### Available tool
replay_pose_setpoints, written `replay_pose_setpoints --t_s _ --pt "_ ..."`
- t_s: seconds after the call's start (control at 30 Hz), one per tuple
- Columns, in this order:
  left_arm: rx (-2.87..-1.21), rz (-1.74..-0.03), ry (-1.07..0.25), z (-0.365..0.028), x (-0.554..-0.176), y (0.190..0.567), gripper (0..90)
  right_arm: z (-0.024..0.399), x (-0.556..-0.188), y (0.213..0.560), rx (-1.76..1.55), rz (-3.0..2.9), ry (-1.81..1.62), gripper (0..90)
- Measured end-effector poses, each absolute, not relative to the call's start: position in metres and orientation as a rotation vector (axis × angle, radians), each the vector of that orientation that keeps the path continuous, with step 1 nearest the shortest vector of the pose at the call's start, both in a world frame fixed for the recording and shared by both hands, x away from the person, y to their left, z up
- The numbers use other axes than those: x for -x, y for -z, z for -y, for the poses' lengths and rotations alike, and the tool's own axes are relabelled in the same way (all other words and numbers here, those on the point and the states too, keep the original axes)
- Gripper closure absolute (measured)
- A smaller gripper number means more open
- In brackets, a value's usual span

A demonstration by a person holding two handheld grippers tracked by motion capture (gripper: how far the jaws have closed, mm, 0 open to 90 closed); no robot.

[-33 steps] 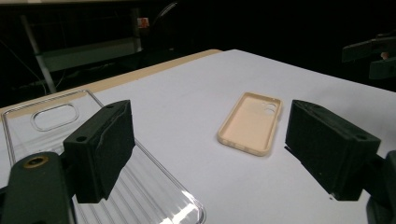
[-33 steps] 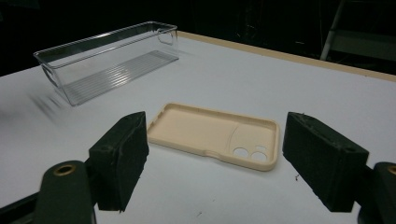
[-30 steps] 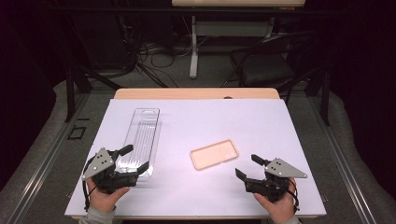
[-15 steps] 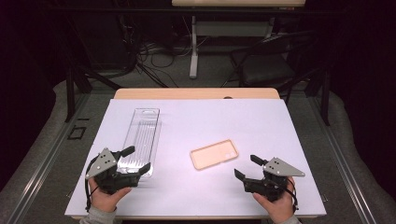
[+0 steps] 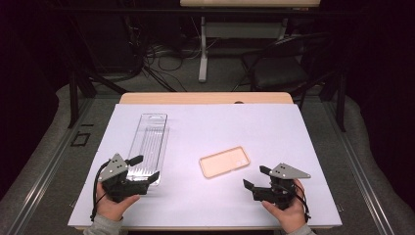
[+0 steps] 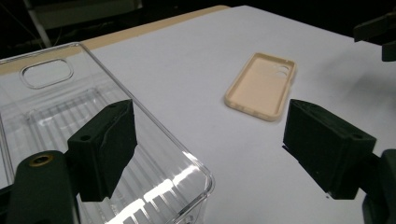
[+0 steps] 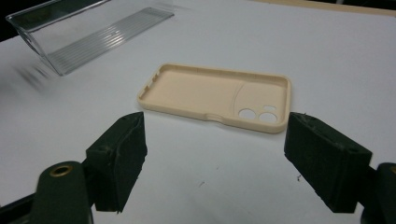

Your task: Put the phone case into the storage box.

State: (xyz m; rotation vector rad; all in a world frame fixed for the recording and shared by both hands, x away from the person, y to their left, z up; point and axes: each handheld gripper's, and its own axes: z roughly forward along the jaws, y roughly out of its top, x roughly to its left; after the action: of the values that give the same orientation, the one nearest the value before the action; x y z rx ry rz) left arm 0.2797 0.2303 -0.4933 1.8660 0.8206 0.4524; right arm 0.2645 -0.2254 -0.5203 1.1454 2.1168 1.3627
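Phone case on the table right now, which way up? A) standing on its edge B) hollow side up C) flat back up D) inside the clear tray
B: the phone case lies flat with its raised rim and hollow inside facing up, apart from the clear tray.

— What is the long box [image 5: 149, 144] near the table's left edge made of?
— Clear, glossy plastic, ribbed along the bottom and catching bright glints at its near corner.
— And the phone case [image 5: 224, 162] in the middle?
— Beige, matt, smooth, rubbery-looking plastic.
— The table [image 5: 274, 122]?
— A matt white sheet over it, like paper, with pale wood showing along the far edge.
— The jaws?
— Black matt plastic, slightly rough.
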Motion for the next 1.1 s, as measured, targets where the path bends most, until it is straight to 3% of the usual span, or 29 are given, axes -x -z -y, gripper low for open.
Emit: replay_pose_setpoints --t_s 0.63,1.1 --pt "-2.094 -0.959 -0.351 -0.213 -0.3 0.476 17.4 0.227 -0.288 0.508 -1.333 -2.247 -1.112 19.8" --pt "-2.127 -1.065 -0.333 -0.214 -0.329 0.451 17.4 0.223 -0.322 0.492 -1.442 -2.324 -0.961 20.0"
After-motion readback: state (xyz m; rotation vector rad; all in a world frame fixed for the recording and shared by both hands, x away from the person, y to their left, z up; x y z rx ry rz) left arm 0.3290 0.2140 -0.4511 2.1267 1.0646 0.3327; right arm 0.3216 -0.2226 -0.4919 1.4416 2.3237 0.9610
